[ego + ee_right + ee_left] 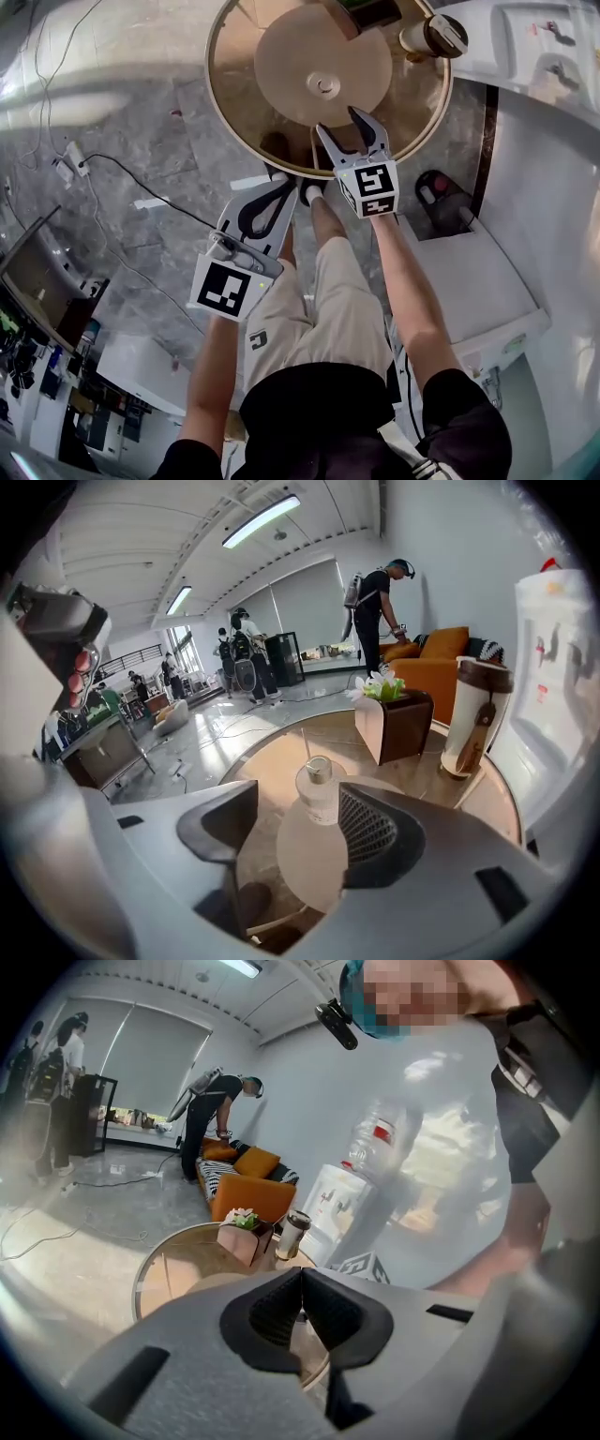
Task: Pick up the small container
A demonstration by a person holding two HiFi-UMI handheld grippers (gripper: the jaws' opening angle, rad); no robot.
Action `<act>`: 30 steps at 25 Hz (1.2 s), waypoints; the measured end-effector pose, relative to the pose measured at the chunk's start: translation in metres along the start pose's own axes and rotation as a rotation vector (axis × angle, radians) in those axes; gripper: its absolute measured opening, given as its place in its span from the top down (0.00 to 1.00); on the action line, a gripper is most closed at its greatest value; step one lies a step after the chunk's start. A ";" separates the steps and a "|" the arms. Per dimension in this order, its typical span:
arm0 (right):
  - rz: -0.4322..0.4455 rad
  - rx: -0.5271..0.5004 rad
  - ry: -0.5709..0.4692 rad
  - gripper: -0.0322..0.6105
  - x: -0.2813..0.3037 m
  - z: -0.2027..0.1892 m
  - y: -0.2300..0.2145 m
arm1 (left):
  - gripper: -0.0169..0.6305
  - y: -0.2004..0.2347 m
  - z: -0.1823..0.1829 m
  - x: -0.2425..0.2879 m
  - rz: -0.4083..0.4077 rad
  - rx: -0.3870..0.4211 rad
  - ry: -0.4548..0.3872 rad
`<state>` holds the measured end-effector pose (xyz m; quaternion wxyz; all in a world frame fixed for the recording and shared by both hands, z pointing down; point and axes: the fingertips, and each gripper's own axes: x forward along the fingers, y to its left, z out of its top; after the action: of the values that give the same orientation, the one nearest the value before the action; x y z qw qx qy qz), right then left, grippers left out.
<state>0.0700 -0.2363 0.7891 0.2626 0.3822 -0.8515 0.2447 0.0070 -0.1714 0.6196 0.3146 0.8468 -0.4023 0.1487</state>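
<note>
**Fig.** Approach to the container, head view plus both gripper views. Container: small squat bottle with a clear-to-frosted body, short neck and shiny metal-look cap. It stands upright at the centre of the disc, a flat, round, matte tan plate in the middle of the table. The table is round, w/ a glass-like top and thin pale rim. R gripper: jaws wide apart, pressing on nothing. The container shows in the gap, nearer the right-hand pad, but the head view puts it just ahead of the tips, untouched. L gripper: jaws closed tip to tip w/ nothing between, near the table's near edge and well apart from the container. Pads on both are black, ribbed and rubbery-looking; bodies are grey and matte. Handling (judgement): prob. light, rigid and smooth-walled, so slippery and, if glass, breakable. The small base makes it easy to tip w/ a one-sided nudge. Best hold is across the body below the shoulder, pads on opposite sides, centred before closing. Cap and neck look too narrow and slick for a sure grip. Also on the table, far side, well apart from the container: tumbler, a tall pale cylinder w/ dark lid and strap; planter, boxy, dark-sided, green and white sprigs on top.
</note>
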 end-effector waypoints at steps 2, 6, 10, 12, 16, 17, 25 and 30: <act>-0.015 -0.005 0.005 0.52 0.014 -0.008 -0.006 | 0.95 0.001 -0.007 0.005 -0.017 -0.005 0.005; -0.053 -0.018 0.015 0.48 0.040 -0.020 -0.018 | 0.95 0.006 -0.019 0.017 -0.046 -0.005 0.025; -0.083 -0.057 0.024 0.47 0.064 -0.026 -0.028 | 0.95 0.017 -0.026 0.026 -0.061 -0.001 0.041; -0.097 -0.071 0.030 0.47 0.076 -0.027 -0.031 | 0.95 0.023 -0.032 0.027 -0.067 -0.003 0.054; -0.110 -0.077 0.024 0.46 0.094 -0.028 -0.038 | 0.95 0.030 -0.045 0.034 -0.072 -0.003 0.075; -0.111 -0.075 0.020 0.46 0.097 -0.028 -0.039 | 0.95 0.030 -0.047 0.035 -0.072 -0.006 0.077; -0.110 -0.066 0.011 0.45 0.108 -0.031 -0.040 | 0.95 0.032 -0.055 0.035 -0.089 -0.010 0.098; -0.098 -0.080 0.058 0.43 0.109 -0.033 -0.041 | 0.95 0.029 -0.054 0.034 -0.083 -0.002 0.103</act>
<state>0.0488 -0.2973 0.8912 0.3138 0.4053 -0.8331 0.2080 0.0059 -0.1706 0.6898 0.3417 0.8536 -0.3502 0.1786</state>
